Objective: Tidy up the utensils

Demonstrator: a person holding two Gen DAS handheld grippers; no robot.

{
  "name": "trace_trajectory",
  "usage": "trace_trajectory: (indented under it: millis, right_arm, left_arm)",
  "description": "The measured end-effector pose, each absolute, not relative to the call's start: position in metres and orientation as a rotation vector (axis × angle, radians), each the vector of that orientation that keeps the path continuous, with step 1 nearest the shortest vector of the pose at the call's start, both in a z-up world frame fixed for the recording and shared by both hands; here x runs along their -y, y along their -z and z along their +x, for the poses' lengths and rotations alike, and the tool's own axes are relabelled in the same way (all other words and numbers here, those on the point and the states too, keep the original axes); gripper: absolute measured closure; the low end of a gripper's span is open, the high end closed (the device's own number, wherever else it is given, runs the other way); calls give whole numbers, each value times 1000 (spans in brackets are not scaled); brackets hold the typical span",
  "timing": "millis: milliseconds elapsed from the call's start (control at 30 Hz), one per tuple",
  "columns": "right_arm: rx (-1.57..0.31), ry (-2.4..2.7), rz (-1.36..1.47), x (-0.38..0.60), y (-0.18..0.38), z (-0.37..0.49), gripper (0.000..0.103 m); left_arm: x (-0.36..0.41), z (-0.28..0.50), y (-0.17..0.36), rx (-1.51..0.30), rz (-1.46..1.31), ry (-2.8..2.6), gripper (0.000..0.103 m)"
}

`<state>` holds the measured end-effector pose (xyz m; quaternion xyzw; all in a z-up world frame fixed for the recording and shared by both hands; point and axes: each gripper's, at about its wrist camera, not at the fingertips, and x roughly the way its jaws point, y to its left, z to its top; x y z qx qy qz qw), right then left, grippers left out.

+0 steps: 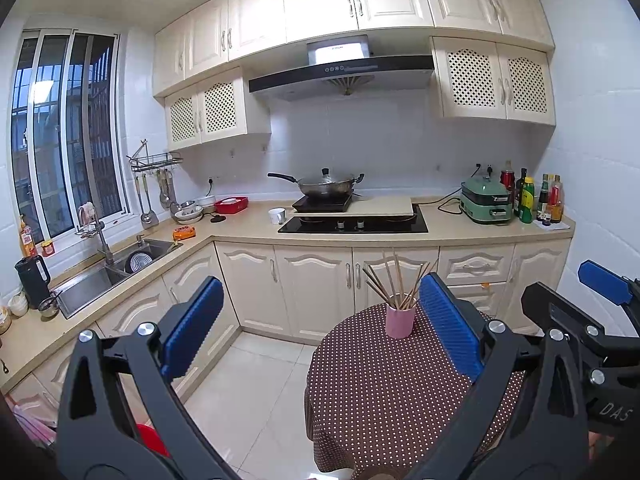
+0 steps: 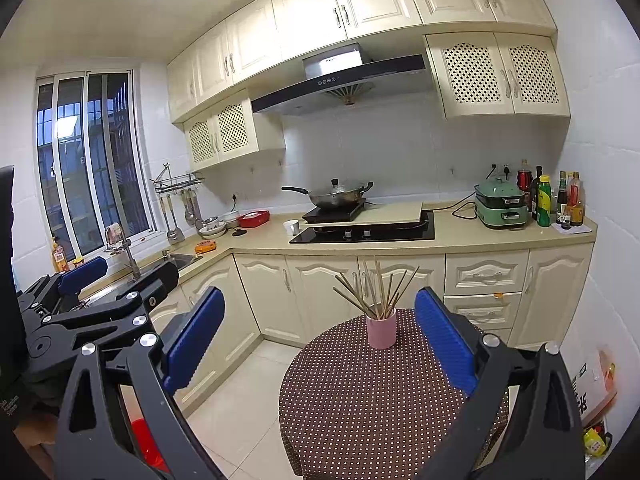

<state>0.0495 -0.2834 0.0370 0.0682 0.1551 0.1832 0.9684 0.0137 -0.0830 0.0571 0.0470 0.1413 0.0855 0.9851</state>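
Note:
A pink cup [image 1: 400,320] [image 2: 381,328] stands upright at the far side of a round table with a brown dotted cloth [image 1: 384,392] [image 2: 360,400]. Several wooden chopsticks [image 1: 394,284] [image 2: 374,290] fan out of it. My left gripper [image 1: 320,328] is open and held high, short of the cup, with nothing between its blue pads. My right gripper [image 2: 320,340] is open too, equally far back from the cup and empty. Each gripper shows at the edge of the other's view.
Cream cabinets [image 1: 312,284] run along the back and left under a counter [image 1: 472,230]. On it are a hob with a wok [image 1: 326,184], a green cooker [image 1: 486,200] and bottles [image 1: 532,200]. A sink [image 1: 108,276] lies at left. A red bucket [image 2: 146,444] stands on the tiled floor.

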Motion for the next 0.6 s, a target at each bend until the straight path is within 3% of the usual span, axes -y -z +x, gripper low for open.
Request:
trace_trajectory:
  millis: [600]
  right_arm:
    - [-340, -365, 148, 290, -27, 73, 10]
  left_arm:
    - [88, 40, -50, -310, 103, -174, 6]
